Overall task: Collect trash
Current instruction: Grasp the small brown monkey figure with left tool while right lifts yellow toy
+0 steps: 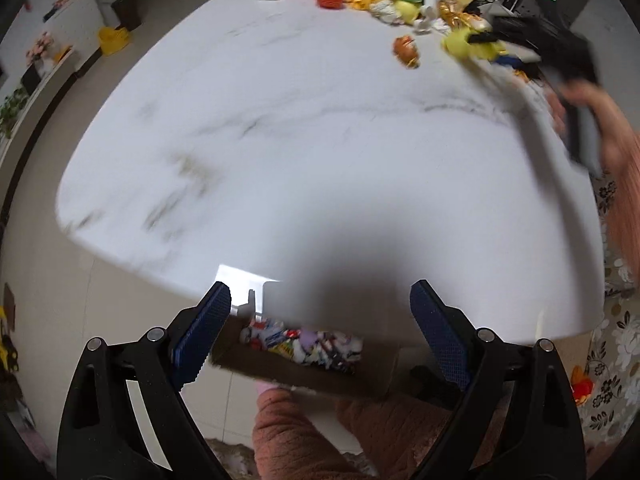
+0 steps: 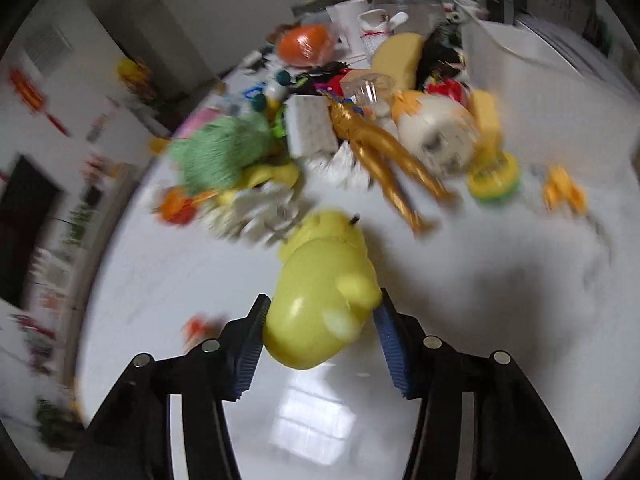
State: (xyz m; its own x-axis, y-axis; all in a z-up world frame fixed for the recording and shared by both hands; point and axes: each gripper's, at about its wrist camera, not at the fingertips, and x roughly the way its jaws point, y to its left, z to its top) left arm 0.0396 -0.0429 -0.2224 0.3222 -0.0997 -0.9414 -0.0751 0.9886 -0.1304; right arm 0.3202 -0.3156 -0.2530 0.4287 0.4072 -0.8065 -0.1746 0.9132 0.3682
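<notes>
Your right gripper [image 2: 322, 322] has its blue pads pressed against both flanks of a soft yellow toy [image 2: 320, 292], so it is clamped on that toy, which bulges out ahead of the fingers over the white marble table [image 2: 520, 300]. Just beyond the toy lies the heap of clutter: a gold figure [image 2: 384, 152] straight ahead, a green woolly bundle [image 2: 216, 152] off to the left of the fingers, a white and yellow round toy [image 2: 436, 128] to the right, and a clear jar [image 2: 404, 4] at the far back. Your left gripper [image 1: 320, 320] stands wide apart with nothing between its pads. Right under its fingers, below the table's near edge, sits a brown cardboard box [image 1: 304, 372] with colourful wrappers [image 1: 308, 344] inside. Far ahead and to the right of those fingers you can see your other tool, blurred, carrying the yellow toy near the pile.
</notes>
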